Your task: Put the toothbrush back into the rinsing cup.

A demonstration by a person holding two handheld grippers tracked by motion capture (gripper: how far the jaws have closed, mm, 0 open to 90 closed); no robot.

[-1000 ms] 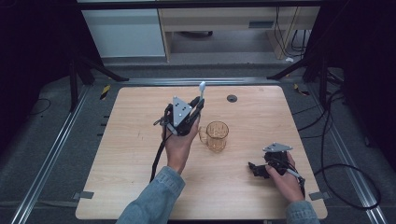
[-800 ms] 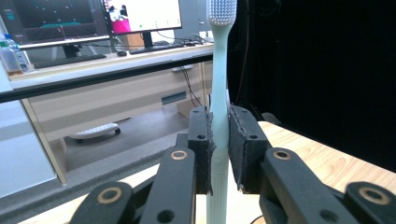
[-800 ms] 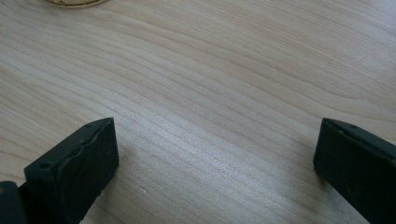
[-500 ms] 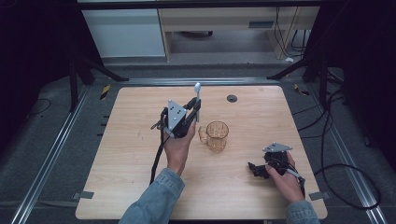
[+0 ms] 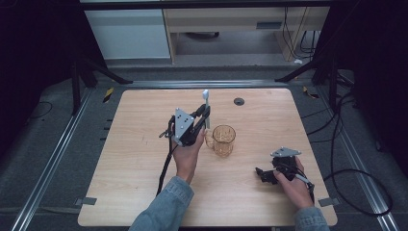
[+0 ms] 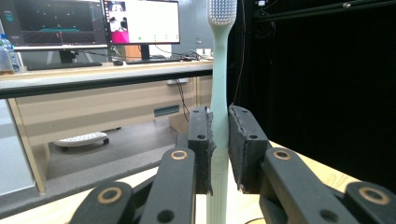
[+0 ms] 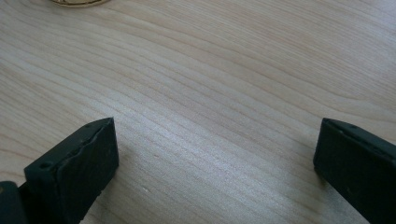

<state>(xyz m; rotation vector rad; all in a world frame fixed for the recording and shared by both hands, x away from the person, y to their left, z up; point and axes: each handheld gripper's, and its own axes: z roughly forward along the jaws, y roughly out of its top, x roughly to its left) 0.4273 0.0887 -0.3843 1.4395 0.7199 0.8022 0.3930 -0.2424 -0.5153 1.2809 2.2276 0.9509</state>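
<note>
— Where do we have the toothbrush (image 6: 218, 93) right now?

— We hold it clamped in the left gripper (image 5: 202, 115), raised above the table (image 5: 144, 192). In the left gripper view we see both jaws pressed against the pale handle, which stands upright between them with the bristle head at the top.

— And where does that sit relative to the mug (image 5: 223, 140)?

— In the high view we see the amber glass mug standing on the table just beside the left gripper, on its right. The toothbrush head points toward the table's far edge, past the mug.

— What about the right gripper (image 5: 263, 174)?

— We rest it low near the table's front right corner, well apart from the mug. Its jaws are spread wide with nothing between them but bare wood.
</note>
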